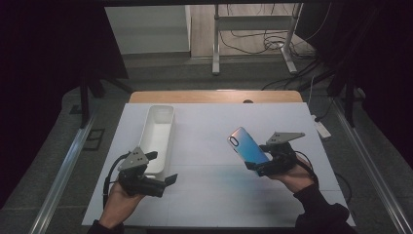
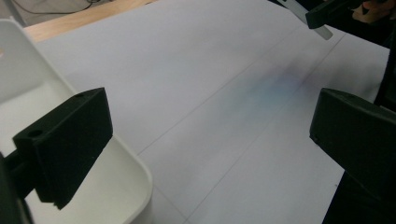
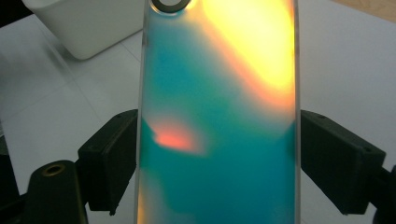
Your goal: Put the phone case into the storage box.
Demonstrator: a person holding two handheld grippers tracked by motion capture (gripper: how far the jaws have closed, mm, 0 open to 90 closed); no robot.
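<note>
The left gripper (image 1: 163,168), fingers apart on nothing, hovers at the near end of the one white tray (image 1: 158,129). The right gripper (image 1: 253,165) has its fingers clamped on the one phone's (image 1: 247,145) edges, above the worktop (image 1: 209,195). The right gripper view reveals its orange-teal sheen (image 3: 219,121); the left gripper view, the tray's corner (image 2: 135,186).

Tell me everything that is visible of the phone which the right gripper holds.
The phone is a slim rectangle with rounded corners and a glossy iridescent back: teal-blue with orange and yellow reflections. A dark-rimmed camera opening sits near its far end, and a pale edge runs along its sides. The right gripper clamps it by its two long edges at the lower part. It is lifted off the white table, tilted, back facing up, with the camera end pointing toward the white bin, which it does not touch.
</note>
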